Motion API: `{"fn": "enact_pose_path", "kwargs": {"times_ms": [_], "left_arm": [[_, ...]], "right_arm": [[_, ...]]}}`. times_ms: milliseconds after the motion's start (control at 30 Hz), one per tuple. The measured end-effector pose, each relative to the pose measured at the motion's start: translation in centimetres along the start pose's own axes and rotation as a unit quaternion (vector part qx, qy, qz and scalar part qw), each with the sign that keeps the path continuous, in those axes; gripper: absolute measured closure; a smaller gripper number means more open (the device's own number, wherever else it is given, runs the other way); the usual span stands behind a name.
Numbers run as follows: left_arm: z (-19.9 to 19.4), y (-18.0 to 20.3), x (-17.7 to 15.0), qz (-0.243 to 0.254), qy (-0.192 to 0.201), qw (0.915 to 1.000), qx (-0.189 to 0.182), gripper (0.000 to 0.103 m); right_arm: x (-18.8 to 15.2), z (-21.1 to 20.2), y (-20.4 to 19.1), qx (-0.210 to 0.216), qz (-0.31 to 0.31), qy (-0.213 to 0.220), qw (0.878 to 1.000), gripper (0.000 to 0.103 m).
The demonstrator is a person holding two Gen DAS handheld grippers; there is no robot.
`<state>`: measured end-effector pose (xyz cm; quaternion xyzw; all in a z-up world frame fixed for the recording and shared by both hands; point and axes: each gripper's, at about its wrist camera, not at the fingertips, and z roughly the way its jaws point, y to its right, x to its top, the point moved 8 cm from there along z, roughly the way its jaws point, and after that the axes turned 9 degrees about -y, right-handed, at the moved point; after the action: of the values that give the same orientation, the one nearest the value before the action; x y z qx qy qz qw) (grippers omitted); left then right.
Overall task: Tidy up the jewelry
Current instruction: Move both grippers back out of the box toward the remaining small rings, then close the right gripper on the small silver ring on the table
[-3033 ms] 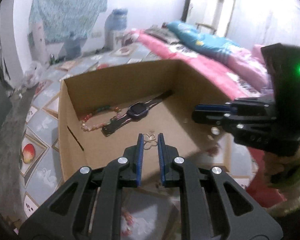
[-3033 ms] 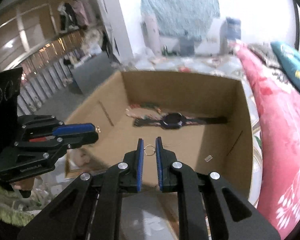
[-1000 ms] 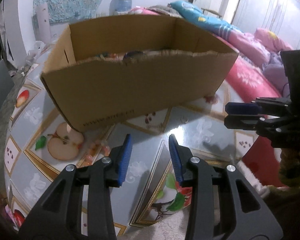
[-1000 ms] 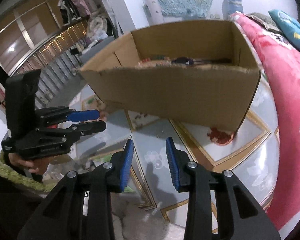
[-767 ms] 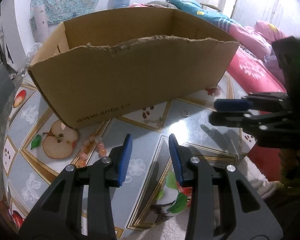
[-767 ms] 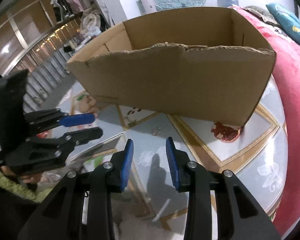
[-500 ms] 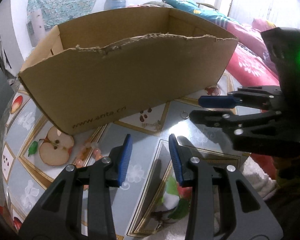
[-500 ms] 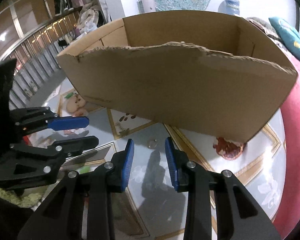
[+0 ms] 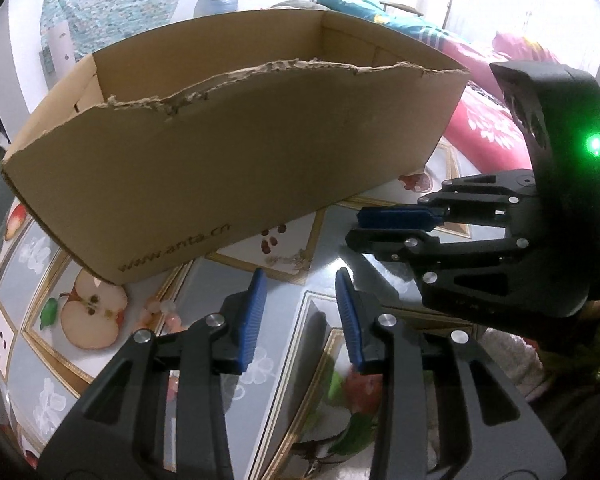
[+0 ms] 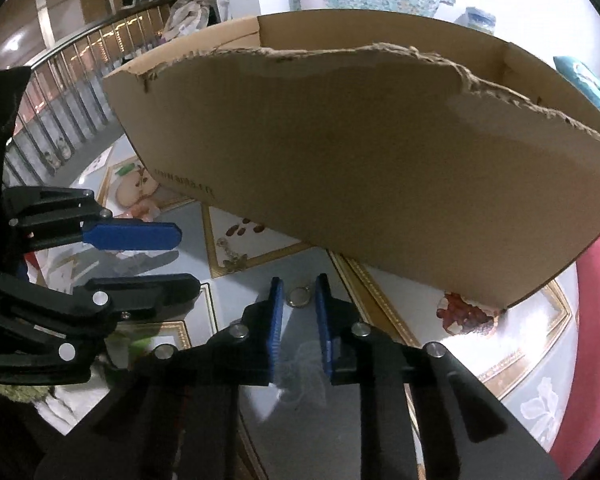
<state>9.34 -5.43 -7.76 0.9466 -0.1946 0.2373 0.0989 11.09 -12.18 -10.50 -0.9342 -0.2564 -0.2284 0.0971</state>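
A small metal ring [image 10: 299,296] lies on the fruit-print tablecloth in front of the cardboard box [image 10: 380,160]. My right gripper [image 10: 299,282] straddles it with its jaws closing; a narrow gap still shows on each side of the ring. My left gripper [image 9: 300,280] stands open over bare cloth, nothing between its fingers. A gold flower pendant [image 10: 232,258] lies between the two grippers, near the box wall. A pink bead bracelet [image 9: 160,312] lies left of the left gripper. In the left wrist view the box [image 9: 240,168] hides its contents and the right gripper [image 9: 354,228] reaches in from the right.
The box's torn front wall stands close ahead of both grippers. The left gripper [image 10: 186,258] sits close to the right one's left side. A pink bedspread [image 10: 596,320] borders the table [image 10: 520,360] on the right. A railing and shelves lie beyond the left.
Both grippers left the box interior and came down to the table in front of it. The right gripper moved over a ring and its jaws narrowed. The left jaws stayed apart.
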Motion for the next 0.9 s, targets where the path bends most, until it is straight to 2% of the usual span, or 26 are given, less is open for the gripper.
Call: {"fn": "enact_pose_path", "kwargs": {"times_ms": [200,500,900], "left_arm": [[0.4,0.2,0.1,0.003,-0.005,1.0000,-0.004,0.075],[0.9,0.4,0.6,0.006,-0.006,0.9999,-0.005,0.082],[2.5,1.4,1.0,0.019,-0.019,0.9996,-0.009,0.086]], "right_arm": [[0.0,0.0,0.0,0.003,-0.009,0.002,1.000,0.092],[-0.6,-0.5,0.8,0.010,0.011,0.001,1.000,0.092],[-1.1,-0.7,1.5,0.019,0.035,0.004,0.999,0.092]]}}
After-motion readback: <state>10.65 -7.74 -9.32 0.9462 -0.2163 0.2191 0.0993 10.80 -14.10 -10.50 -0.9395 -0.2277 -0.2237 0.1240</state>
